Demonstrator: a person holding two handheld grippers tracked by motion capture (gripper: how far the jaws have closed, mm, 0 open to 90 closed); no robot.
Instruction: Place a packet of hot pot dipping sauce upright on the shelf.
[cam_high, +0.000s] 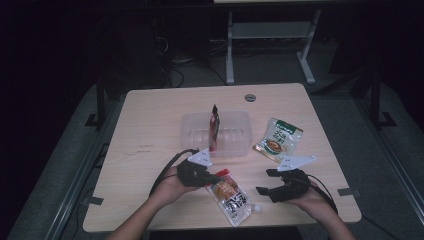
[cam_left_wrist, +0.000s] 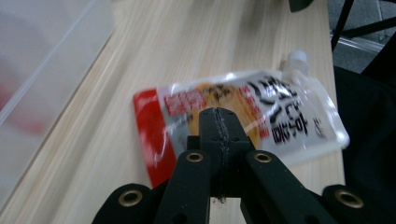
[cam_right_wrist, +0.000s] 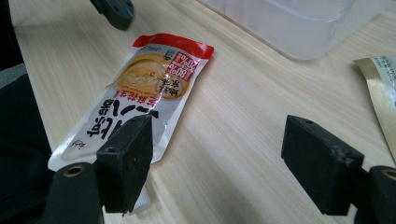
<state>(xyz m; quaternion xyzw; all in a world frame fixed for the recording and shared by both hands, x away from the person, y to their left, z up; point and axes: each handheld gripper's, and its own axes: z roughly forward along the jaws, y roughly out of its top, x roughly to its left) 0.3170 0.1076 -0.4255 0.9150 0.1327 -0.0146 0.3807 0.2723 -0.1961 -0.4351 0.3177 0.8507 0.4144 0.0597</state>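
A spouted food pouch (cam_high: 231, 196) with a red top and an orange picture lies flat near the table's front edge. My left gripper (cam_high: 218, 177) is shut, its jaws pressed together with nothing between them, the tips just over the pouch's (cam_left_wrist: 280, 112) red end. In its own view the closed left gripper (cam_left_wrist: 218, 114) points along the pouch. My right gripper (cam_high: 265, 181) stands open to the right of the pouch, empty. Between the jaws of the right gripper (cam_right_wrist: 224, 158) is bare wood, and the pouch (cam_right_wrist: 144, 88) lies by the left jaw.
A clear plastic container (cam_high: 190, 135) sits mid-table with a red pouch (cam_high: 215, 127) standing upright inside. A green and gold packet (cam_high: 279, 140) lies to its right. The table's front edge runs just behind both hands. Dark floor and table legs lie beyond.
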